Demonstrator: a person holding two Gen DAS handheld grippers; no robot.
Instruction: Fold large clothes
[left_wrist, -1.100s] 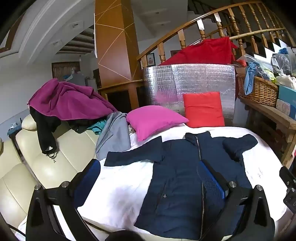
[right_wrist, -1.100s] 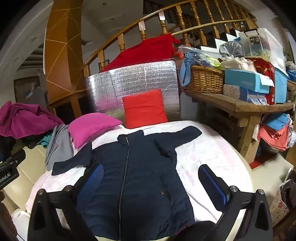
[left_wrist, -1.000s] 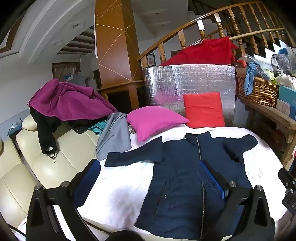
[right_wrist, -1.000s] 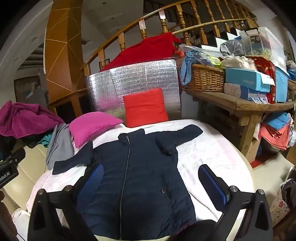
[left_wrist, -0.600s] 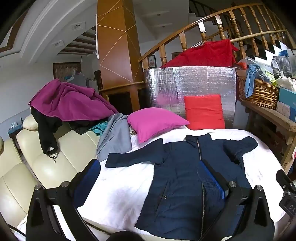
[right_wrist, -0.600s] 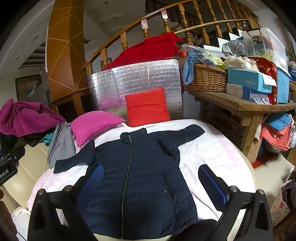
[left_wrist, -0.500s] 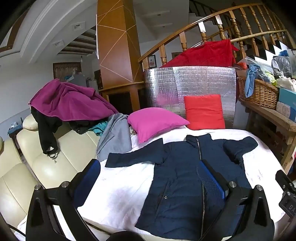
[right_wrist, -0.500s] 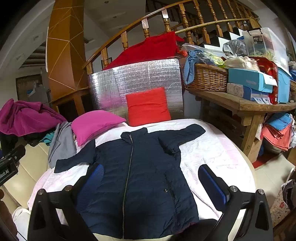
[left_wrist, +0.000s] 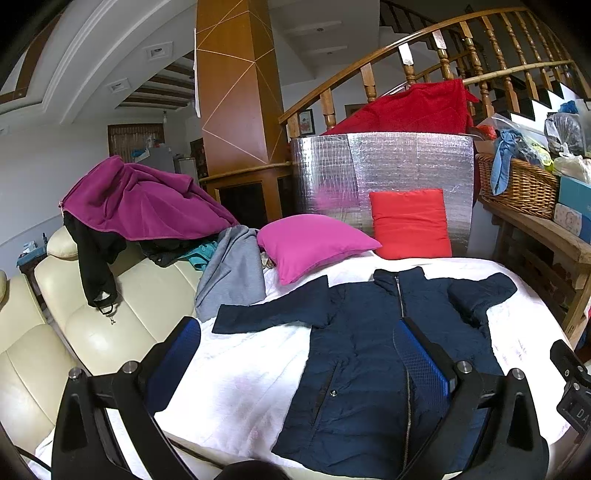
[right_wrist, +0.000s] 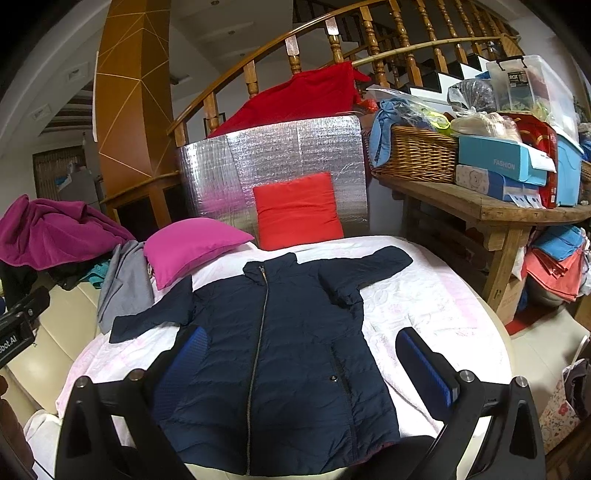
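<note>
Navy puffer jacket (right_wrist: 269, 332) flat on white bed (right_wrist: 436, 306), zipper axis running away from both wide-open, empty jaws; left sleeve (left_wrist: 269, 314) nearer left gripper (left_wrist: 295, 354), right gripper (right_wrist: 306, 362) over hem.

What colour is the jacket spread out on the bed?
Dark navy blue jacket, quilted, with a front zip; clearest in the right wrist view.

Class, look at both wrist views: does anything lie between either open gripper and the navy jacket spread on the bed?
Nothing visible does. The navy jacket lies flat and uncovered below the left gripper and right gripper; the pink pillow sits beyond its sleeve.
</note>
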